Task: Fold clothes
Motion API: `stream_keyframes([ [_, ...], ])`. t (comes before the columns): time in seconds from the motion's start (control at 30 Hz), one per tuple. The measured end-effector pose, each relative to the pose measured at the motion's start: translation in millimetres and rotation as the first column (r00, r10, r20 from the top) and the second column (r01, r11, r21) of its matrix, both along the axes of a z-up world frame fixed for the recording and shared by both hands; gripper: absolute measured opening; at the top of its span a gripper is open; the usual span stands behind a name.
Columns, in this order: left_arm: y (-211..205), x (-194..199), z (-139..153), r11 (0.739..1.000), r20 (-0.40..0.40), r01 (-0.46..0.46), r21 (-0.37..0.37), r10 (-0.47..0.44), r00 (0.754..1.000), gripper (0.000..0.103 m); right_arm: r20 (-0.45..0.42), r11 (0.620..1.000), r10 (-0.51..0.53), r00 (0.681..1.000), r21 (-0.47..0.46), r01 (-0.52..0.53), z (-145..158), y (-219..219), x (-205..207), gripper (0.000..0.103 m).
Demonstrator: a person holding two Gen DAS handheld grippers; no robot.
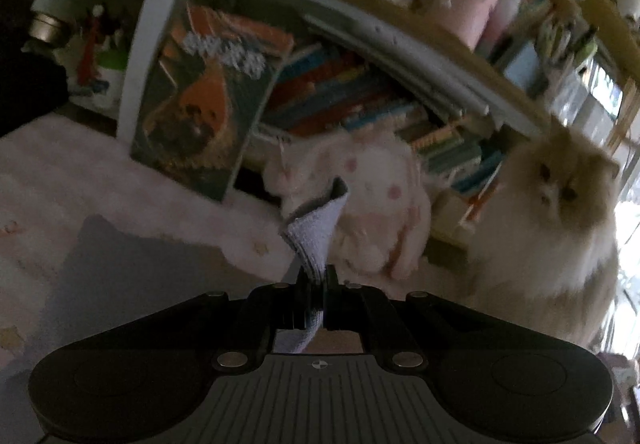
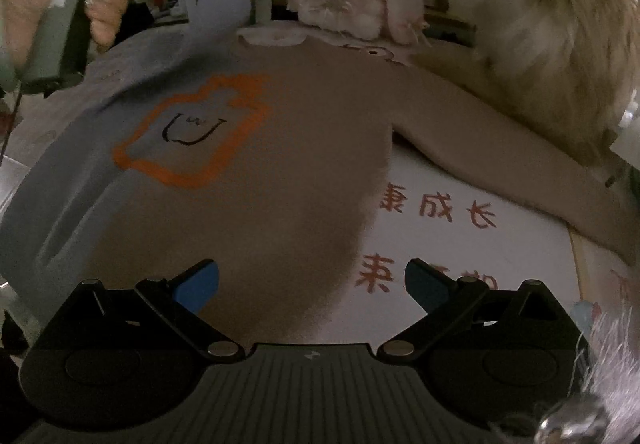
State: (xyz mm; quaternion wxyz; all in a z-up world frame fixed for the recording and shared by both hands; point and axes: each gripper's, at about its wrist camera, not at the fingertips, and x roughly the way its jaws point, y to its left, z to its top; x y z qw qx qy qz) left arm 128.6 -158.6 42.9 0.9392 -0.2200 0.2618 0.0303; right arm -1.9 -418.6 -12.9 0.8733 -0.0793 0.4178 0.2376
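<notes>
Grey knit sweater (image 2: 224, 148) lies spread on a printed mat (image 2: 460, 244); left hand-held gripper (image 1: 314, 280) pinches its lifted cuff (image 1: 316, 228), apparently folding a sleeve inward, while right hand-held gripper (image 2: 312, 280) hovers spread beside a cat (image 2: 560, 44).

Motion blur smears the bookshelf (image 1: 360, 92) at twelve o'clock, its spines unreadable. At two o'clock the cat (image 2: 552, 36) loses its head past the frame's edge.
</notes>
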Motion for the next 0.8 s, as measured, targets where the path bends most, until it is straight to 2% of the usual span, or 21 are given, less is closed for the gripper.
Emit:
stream_keyframes([
  [0.17, -19.1, 8.1, -16.6, 0.999, -0.062, 0.030, 0.033, -0.028, 0.998, 0.004, -0.022, 1.000, -0.029, 0.999, 0.011, 0.030, -4.5, -15.4, 2.3, 0.100],
  [0.27, -30.6, 11.2, -24.6, 0.997, -0.108, 0.055, 0.058, -0.049, 0.993, 0.009, -0.037, 0.999, -0.036, 0.999, 0.022, 0.037, -5.7, -21.6, 1.3, 0.100],
  [0.3, -34.4, 12.2, -27.2, 0.996, -0.123, 0.063, 0.066, -0.055, 0.991, 0.015, -0.042, 0.999, -0.037, 0.998, 0.024, 0.038, -6.1, -22.9, 0.7, 0.100],
  [0.37, -42.0, 14.2, -32.6, 0.993, -0.153, 0.081, 0.081, -0.067, 0.986, 0.037, -0.048, 0.999, -0.037, 0.998, 0.024, 0.038, -6.7, -23.5, 0.2, 0.100],
  [0.4, -45.2, 12.1, -32.4, 0.992, -0.158, 0.097, 0.080, -0.084, 0.984, 0.054, -0.050, 0.999, -0.036, 0.998, 0.025, 0.037, -6.7, -23.3, 0.3, 0.100],
  [0.5, -50.9, -5.6, -22.4, 0.984, -0.120, 0.166, 0.063, -0.158, 0.980, 0.068, -0.055, 0.999, -0.026, 0.998, 0.030, 0.028, -6.2, -20.2, 1.9, 0.100],
  [0.57, -50.6, -24.1, -12.7, 0.973, -0.077, 0.217, 0.079, -0.211, 0.974, 0.072, -0.059, 0.999, -0.017, 0.998, 0.034, 0.019, -6.2, -16.6, 3.4, 0.100],
  [0.67, -42.6, -55.8, -4.7, 0.952, -0.061, 0.245, 0.185, -0.238, 0.969, 0.077, -0.056, 0.999, -0.010, 0.998, 0.035, 0.012, -6.2, -9.4, 4.6, 0.100],
  [0.73, -29.6, -77.7, -8.7, 0.931, -0.105, 0.208, 0.302, -0.184, 0.977, 0.077, -0.042, 0.999, -0.023, 0.999, 0.030, 0.024, -6.0, -6.1, 4.6, 0.099],
  [0.8, -14.7, -99.0, -19.0, 0.891, -0.170, 0.173, 0.419, -0.110, 0.979, 0.077, -0.045, 0.998, -0.036, 0.998, 0.042, 0.038, -6.9, -5.1, 5.1, 0.098],
])
